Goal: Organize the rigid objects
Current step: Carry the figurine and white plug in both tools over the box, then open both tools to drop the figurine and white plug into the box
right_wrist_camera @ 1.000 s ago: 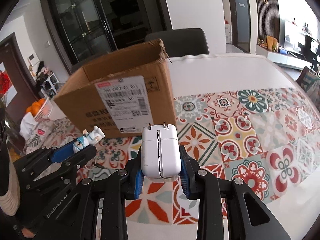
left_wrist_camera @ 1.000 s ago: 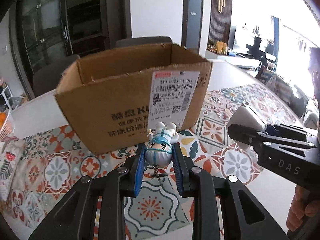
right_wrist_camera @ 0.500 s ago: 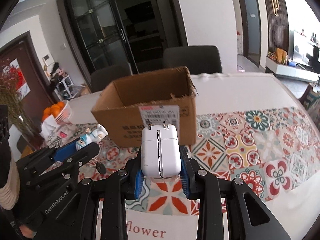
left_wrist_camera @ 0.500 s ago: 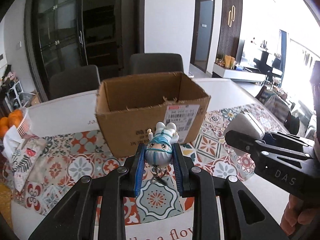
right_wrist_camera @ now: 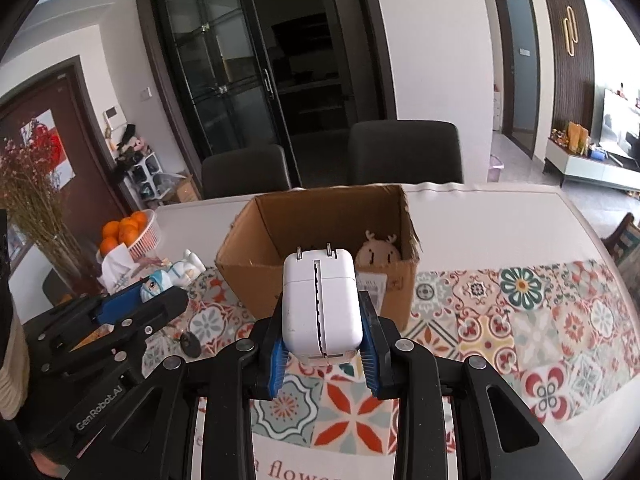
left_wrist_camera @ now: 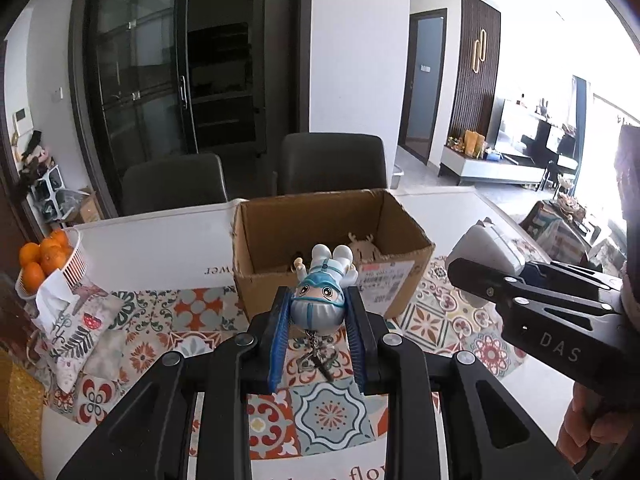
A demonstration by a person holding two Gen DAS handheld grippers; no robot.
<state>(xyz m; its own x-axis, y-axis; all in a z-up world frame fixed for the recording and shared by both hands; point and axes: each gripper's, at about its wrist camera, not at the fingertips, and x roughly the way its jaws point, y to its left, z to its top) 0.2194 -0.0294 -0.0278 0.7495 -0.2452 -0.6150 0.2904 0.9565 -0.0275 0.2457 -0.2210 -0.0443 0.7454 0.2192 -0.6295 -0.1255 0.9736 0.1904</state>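
My left gripper (left_wrist_camera: 319, 320) is shut on a small blue-and-white figurine keychain (left_wrist_camera: 320, 300), held above the table in front of an open cardboard box (left_wrist_camera: 320, 240). My right gripper (right_wrist_camera: 322, 332) is shut on a white power adapter (right_wrist_camera: 320, 304), prongs pointing forward, also raised before the box (right_wrist_camera: 320, 236). A beige reindeer toy (right_wrist_camera: 378, 252) lies inside the box at its right. The right gripper with the adapter (left_wrist_camera: 484, 256) shows at right in the left wrist view; the left gripper with the figurine (right_wrist_camera: 168, 280) shows at left in the right wrist view.
A patterned tile cloth (right_wrist_camera: 520, 320) covers the table. A basket of oranges (left_wrist_camera: 48, 260) and a printed pouch (left_wrist_camera: 76, 324) sit at the left. Dried flowers (right_wrist_camera: 28, 200) stand far left. Two dark chairs (left_wrist_camera: 332, 164) stand behind the table.
Both grippers have risen and pulled back from the box, each still holding its object. The box's inside and the reindeer toy now show.
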